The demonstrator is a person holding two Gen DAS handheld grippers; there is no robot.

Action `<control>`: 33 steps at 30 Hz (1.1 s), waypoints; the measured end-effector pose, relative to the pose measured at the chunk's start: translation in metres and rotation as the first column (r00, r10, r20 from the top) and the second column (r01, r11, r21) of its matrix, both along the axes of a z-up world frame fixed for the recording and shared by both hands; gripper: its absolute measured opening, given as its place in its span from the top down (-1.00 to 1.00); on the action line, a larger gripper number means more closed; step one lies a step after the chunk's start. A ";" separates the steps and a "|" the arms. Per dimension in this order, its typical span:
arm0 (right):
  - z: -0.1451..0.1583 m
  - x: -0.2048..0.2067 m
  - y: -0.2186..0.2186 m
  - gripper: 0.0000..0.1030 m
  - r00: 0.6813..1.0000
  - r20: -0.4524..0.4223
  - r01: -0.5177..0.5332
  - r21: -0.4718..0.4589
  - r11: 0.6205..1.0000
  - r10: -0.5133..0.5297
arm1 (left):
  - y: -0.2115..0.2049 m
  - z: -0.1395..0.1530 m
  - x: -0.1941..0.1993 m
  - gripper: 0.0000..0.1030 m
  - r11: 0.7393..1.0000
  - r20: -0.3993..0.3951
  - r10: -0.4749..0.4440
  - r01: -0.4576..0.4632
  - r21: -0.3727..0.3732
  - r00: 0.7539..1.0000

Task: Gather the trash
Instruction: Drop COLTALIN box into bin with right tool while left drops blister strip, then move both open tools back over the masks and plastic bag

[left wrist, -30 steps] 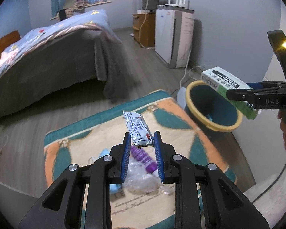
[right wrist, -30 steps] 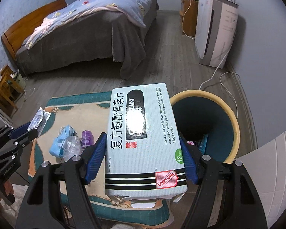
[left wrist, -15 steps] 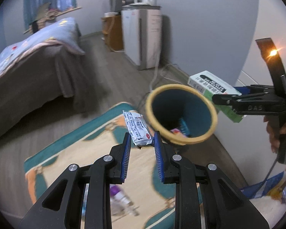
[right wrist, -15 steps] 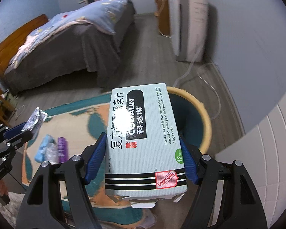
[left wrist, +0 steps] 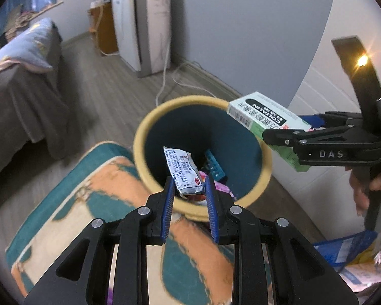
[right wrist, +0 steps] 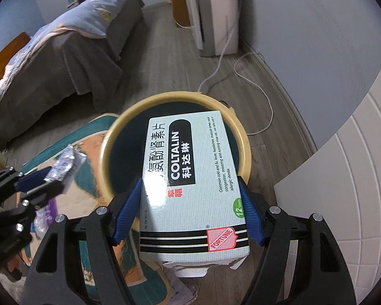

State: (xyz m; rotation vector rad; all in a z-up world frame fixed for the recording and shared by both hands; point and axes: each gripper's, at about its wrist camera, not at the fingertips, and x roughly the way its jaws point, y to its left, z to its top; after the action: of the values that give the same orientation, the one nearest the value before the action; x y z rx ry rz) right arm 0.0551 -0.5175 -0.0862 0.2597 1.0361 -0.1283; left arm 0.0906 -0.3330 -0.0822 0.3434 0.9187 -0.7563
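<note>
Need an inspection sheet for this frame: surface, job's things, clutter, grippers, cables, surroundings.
Surface: patterned rug on a wood-look floor.
Job's things: trash bin, yellow rim, dark inside, some trash already in it; foil sachet; Coltalin medicine box.
Clutter: purple item and clear plastic on the rug; blue packaging at lower right.
Grippers: left gripper shut on the foil sachet, over the bin's near rim; right gripper shut on the medicine box, above the bin mouth.
Cables: white cord loose on the floor behind the bin, running toward the white appliance.
Surroundings: bed, grey wall, white panelled surface to the right.
</note>
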 end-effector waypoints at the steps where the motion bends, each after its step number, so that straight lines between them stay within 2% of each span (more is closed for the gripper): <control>1: -0.002 0.004 -0.001 -0.37 1.000 -0.002 0.005 0.002 1.000 -0.005 | -0.008 -0.007 0.005 0.49 1.000 -0.005 -0.012 0.012 0.009 1.000; 5: -0.007 0.016 -0.005 -0.38 0.999 0.012 0.030 0.005 1.000 -0.030 | -0.020 -0.020 0.014 0.47 0.999 0.010 -0.030 0.030 0.020 0.999; 6: -0.008 0.020 -0.005 -0.40 0.999 0.015 0.041 0.002 0.999 -0.041 | -0.023 -0.022 0.017 0.37 0.999 0.017 -0.030 0.029 0.024 0.999; 7: -0.008 0.022 -0.005 -0.51 0.999 0.017 0.051 0.002 0.999 -0.051 | -0.024 -0.023 0.020 0.20 0.999 0.022 -0.027 0.027 0.025 0.999; 8: -0.008 0.023 -0.005 -0.59 0.998 0.021 0.059 0.002 0.998 -0.059 | -0.022 -0.023 0.022 0.12 1.000 0.025 -0.022 0.021 0.018 0.999; 10: -0.009 0.026 -0.004 -0.62 0.998 0.022 0.059 -0.004 0.998 -0.059 | -0.013 -0.020 0.024 -0.24 1.000 0.033 -0.010 0.010 -0.013 0.999; 13: -0.010 0.028 -0.002 -0.72 0.998 0.016 0.059 -0.018 0.998 -0.059 | -0.002 -0.016 0.024 -0.58 1.000 0.056 0.012 -0.011 -0.013 0.998; 16: -0.009 0.026 -0.001 -0.83 0.998 0.010 0.063 -0.024 0.998 -0.063 | 0.017 -0.010 0.019 -0.82 0.998 0.075 0.054 -0.053 -0.018 0.996; 17: -0.007 0.025 0.001 -0.89 0.998 0.009 0.060 -0.027 0.998 -0.060 | 0.020 -0.008 0.019 -0.82 0.998 0.077 0.064 -0.062 -0.018 0.995; 21: 0.001 0.016 0.011 -0.89 0.999 0.007 0.041 -0.047 0.998 -0.040 | 0.047 0.002 0.008 -0.83 0.994 0.095 0.106 -0.105 -0.014 0.990; 27: 0.018 0.002 0.033 -0.89 1.000 0.016 0.011 -0.063 0.998 -0.010 | 0.090 0.028 -0.005 -0.85 0.980 0.103 0.194 -0.189 -0.057 0.975; 33: 0.045 -0.009 0.063 -0.89 0.998 0.047 -0.028 -0.069 0.997 0.031 | 0.126 0.055 -0.018 -0.86 0.962 0.151 0.272 -0.265 -0.064 0.950</control>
State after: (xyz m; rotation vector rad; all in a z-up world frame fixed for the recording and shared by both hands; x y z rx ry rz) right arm 0.0466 -0.4543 -0.0412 0.1847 0.9858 -0.1299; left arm 0.0726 -0.2067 -0.0274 0.2305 0.7782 -0.4894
